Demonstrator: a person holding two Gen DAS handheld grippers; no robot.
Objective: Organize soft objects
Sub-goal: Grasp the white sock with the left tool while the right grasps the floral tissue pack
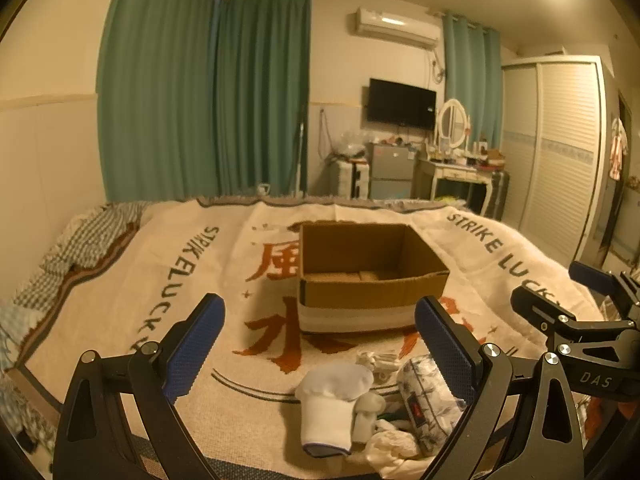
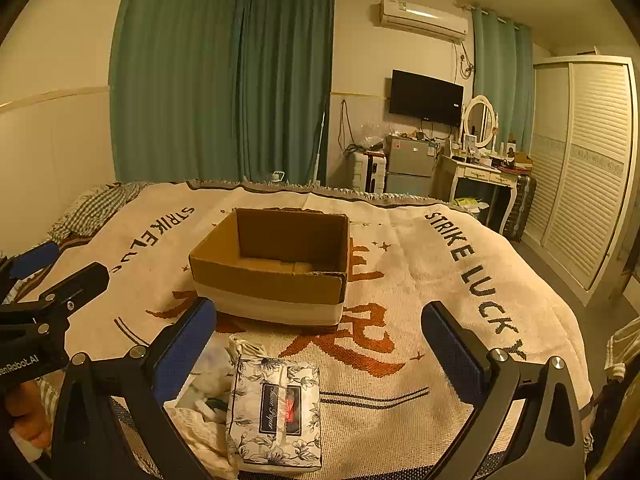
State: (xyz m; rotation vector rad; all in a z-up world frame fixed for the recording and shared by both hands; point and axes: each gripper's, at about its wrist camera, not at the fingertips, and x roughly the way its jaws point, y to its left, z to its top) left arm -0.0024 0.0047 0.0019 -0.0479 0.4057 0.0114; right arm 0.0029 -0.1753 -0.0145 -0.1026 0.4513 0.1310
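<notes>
Left wrist view: your left gripper (image 1: 320, 344) hangs over the near edge of the bed (image 1: 120, 280), fingers (image 1: 192, 344) spread wide apart with nothing between them. Under and ahead of it, right by that near edge, sits your pile of soft things: a white sock (image 1: 332, 404) lying flat, a small white mushroom-shaped toy (image 1: 368, 410) touching its right side, crumpled white cloth (image 1: 396, 444) beneath, and the floral tissue pack (image 1: 428, 400) just beside them on the right. The open cardboard box (image 1: 368, 276) stands upright toward the middle of the bed, apart from the pile; its floor shows bare cardboard. Your right gripper (image 2: 320, 344) comes in at the right edge of this view. From the right wrist, its fingers (image 2: 452, 348) are also wide apart and hold nothing, and the tissue pack (image 2: 276, 408) lies below them, between gripper and box (image 2: 276, 264), on the blanket's near edge.
</notes>
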